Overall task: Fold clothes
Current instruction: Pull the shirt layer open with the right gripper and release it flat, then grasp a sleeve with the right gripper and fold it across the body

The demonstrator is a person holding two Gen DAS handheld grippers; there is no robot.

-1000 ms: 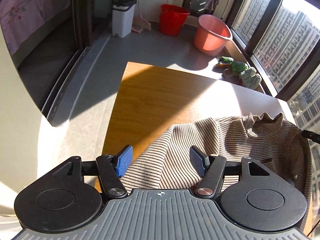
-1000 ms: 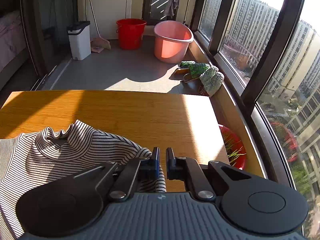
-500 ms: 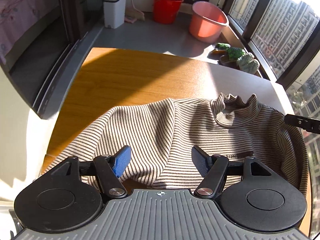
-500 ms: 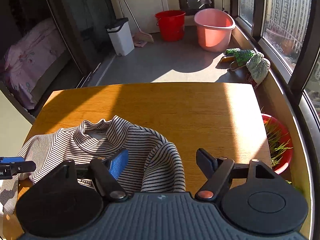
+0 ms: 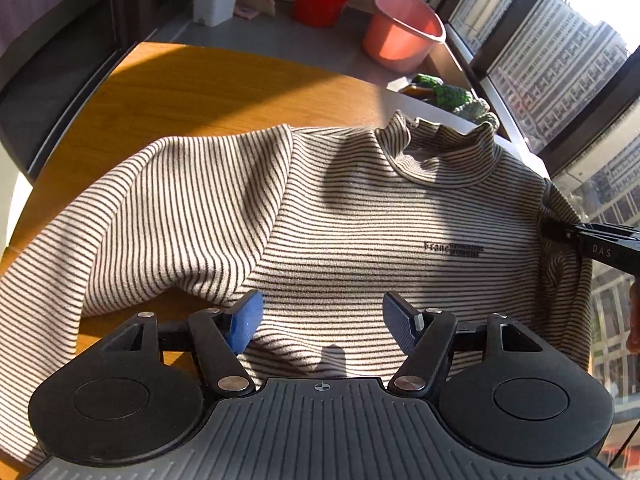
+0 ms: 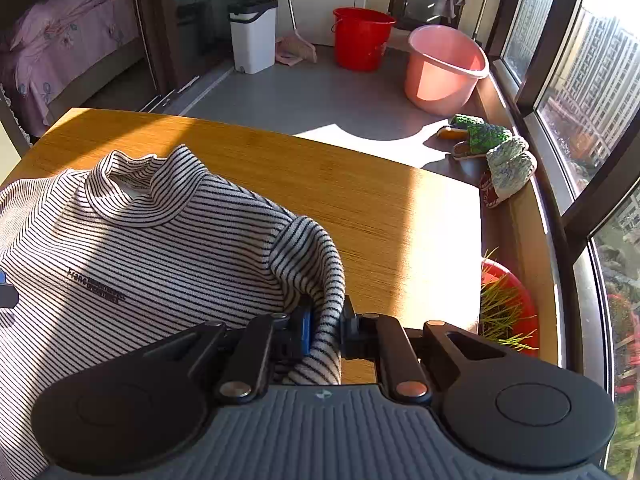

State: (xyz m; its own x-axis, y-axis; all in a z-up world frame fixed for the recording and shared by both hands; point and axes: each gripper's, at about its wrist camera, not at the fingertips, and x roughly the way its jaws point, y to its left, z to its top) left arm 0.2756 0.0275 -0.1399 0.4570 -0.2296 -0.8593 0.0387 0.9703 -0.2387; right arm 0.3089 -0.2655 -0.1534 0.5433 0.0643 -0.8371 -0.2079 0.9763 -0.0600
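A beige sweater with thin dark stripes [image 5: 340,208] lies front up on the wooden table [image 5: 180,92], its ruffled collar at the far side and one sleeve stretched to the left. My left gripper [image 5: 322,318] hovers over the chest, blue pads apart and closing, with flat fabric under the gap but nothing pinched. In the right wrist view, the sweater [image 6: 160,248] bunches at its right shoulder. My right gripper [image 6: 324,326] is closing there, its pads pressed on a raised fold of the sleeve. The right gripper's tip [image 5: 592,240] also shows at the sweater's right edge.
Bare table [image 6: 360,200] extends beyond the collar and to the right. On the floor stand a pink basin [image 6: 444,68], a red bucket [image 6: 362,38], a white bin [image 6: 254,34] and knitted slippers [image 6: 492,152]. A red pot of grass [image 6: 508,308] sits by the window.
The left gripper moved from the table's left edge to above the sweater's chest. The right gripper opened, then closed on the sleeve fold. The sweater now lies spread wider.
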